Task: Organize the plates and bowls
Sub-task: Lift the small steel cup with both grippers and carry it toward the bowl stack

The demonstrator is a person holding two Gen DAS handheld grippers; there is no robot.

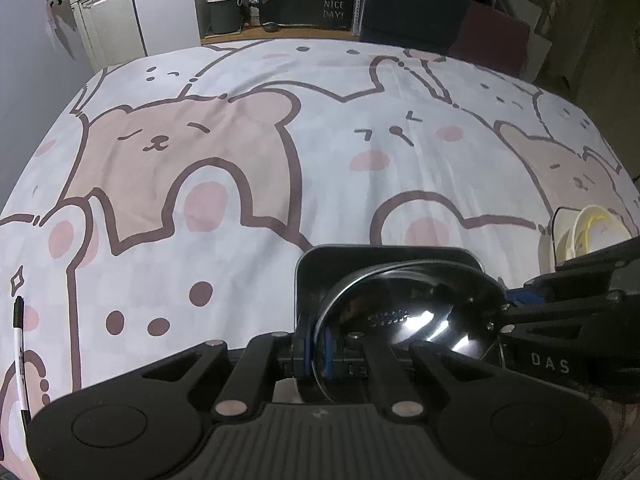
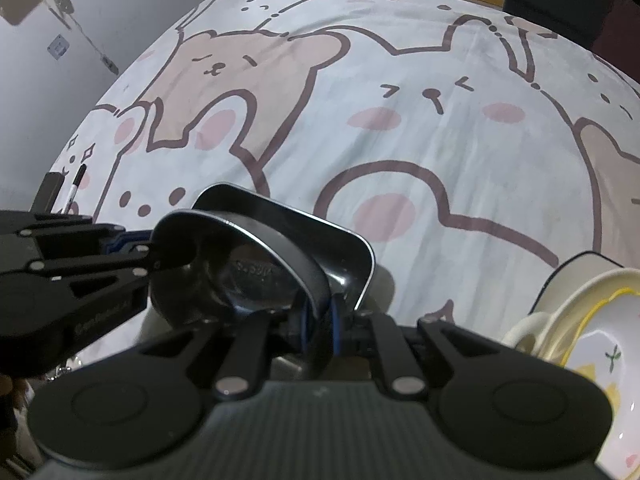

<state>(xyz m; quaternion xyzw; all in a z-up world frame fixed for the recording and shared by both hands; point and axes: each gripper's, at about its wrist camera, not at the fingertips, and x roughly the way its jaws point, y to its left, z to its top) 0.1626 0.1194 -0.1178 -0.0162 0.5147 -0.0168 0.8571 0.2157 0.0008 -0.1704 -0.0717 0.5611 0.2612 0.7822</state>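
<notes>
Between both tongs (image 1: 318,350), shiny round steel bowl (image 1: 404,312), rim pinched, tilted

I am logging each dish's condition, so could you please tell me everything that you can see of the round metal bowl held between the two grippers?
The round metal bowl is shiny, dark and mirror-like, probably steel, with a thin rolled rim and stamped lettering in its base. It is tilted steeply, its inside facing both cameras. The left gripper and the right gripper each pinch its rim with blue-padded fingers. Behind it stands a rectangular metal tray; whether they touch is unclear.
</notes>
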